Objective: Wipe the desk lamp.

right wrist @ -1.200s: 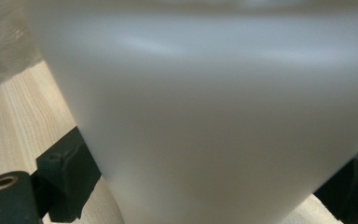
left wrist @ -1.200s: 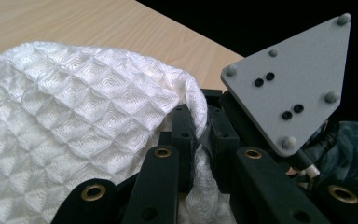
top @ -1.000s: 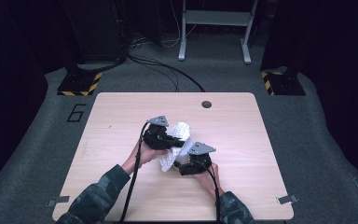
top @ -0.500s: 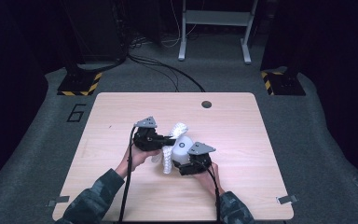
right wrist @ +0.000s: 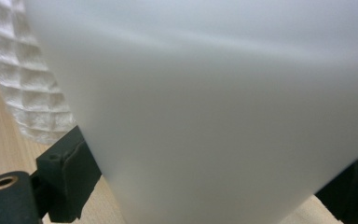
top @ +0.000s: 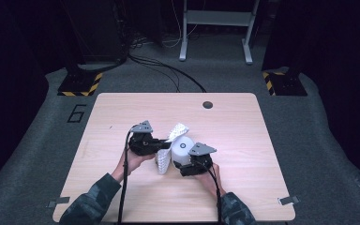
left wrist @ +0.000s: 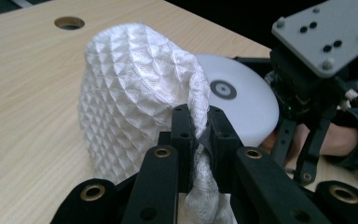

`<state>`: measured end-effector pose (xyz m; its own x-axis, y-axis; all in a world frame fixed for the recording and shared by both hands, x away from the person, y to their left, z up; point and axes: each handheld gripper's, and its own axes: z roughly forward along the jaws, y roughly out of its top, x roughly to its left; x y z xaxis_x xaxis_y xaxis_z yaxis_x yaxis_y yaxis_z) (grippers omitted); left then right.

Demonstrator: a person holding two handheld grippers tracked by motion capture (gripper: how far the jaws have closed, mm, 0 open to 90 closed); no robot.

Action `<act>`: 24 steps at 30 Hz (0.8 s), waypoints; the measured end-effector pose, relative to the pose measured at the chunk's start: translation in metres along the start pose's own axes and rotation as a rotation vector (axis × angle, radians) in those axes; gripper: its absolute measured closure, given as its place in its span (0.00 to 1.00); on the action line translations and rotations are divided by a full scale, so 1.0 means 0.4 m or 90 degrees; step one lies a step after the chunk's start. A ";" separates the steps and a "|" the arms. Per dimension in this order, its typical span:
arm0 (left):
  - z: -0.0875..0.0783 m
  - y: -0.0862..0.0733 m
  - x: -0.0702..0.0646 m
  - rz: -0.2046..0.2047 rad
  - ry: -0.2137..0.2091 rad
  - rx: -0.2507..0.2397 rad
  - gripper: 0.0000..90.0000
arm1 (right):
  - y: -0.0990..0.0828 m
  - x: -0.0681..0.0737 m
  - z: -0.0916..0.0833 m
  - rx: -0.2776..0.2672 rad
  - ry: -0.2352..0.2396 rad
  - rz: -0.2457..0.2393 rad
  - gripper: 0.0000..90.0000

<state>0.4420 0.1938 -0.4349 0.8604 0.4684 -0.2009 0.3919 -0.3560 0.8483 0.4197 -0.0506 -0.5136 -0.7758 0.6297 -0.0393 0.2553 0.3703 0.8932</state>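
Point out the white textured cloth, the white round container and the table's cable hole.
white textured cloth [left wrist: 130, 88], left gripper view, on its quilted outer face.
white round container [top: 183, 146], high view, on its top face.
cable hole [top: 207, 104], high view, on its dark opening.

white cup [right wrist: 214, 102] blurred and cut off, textured cloth [left wrist: 205, 205] cut off below the tool

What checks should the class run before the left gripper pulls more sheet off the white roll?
1. Left gripper shut on the sheet: ok.
2. Right gripper clamps the roll from both sides: ok.
3. Sheet joined to the roll: cannot tell.
4. Grippers apart, not touching: ok.
5. Bare table around the work: ok.
6. Left cable free of the sheet: ok.
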 end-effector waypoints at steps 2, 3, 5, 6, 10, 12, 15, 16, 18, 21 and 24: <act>0.000 -0.013 -0.001 0.000 -0.009 0.010 0.92 | 0.000 0.001 0.000 0.000 -0.002 0.001 0.09; 0.000 -0.013 -0.001 0.000 -0.009 0.010 0.92 | 0.000 0.001 0.000 0.000 -0.002 0.001 0.09; 0.001 -0.023 -0.001 0.001 -0.019 0.019 0.92 | 0.000 0.001 0.000 0.001 -0.003 0.001 0.09; 0.002 -0.026 -0.001 0.007 -0.016 0.023 0.92 | 0.000 0.001 0.000 0.001 -0.003 0.001 0.09; 0.009 -0.039 -0.003 0.016 -0.028 0.044 0.91 | 0.000 0.001 0.001 0.000 -0.003 0.001 0.09; 0.015 -0.044 -0.006 0.033 -0.035 0.061 0.90 | 0.000 0.001 0.001 0.001 -0.004 0.001 0.09; 0.023 -0.051 -0.012 0.044 -0.033 0.079 0.90 | 0.000 0.001 0.001 0.001 -0.004 0.000 0.09; 0.025 -0.053 -0.013 0.047 -0.035 0.081 0.90 | 0.000 0.001 0.001 0.001 -0.003 0.000 0.09; 0.030 -0.059 -0.012 0.048 -0.035 0.093 0.90 | 0.000 0.001 0.001 0.001 -0.003 0.000 0.09; 0.041 -0.072 -0.008 0.040 -0.036 0.096 0.90 | 0.000 0.001 0.001 0.000 -0.003 0.000 0.09; 0.049 -0.081 -0.002 0.041 -0.043 0.108 0.90 | 0.000 0.001 0.001 0.001 -0.003 0.000 0.09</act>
<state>0.4350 0.1891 -0.4717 0.9030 0.3871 -0.1866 0.3802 -0.5172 0.7668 0.4197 -0.0501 -0.5137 -0.7729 0.6332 -0.0414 0.2559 0.3707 0.8928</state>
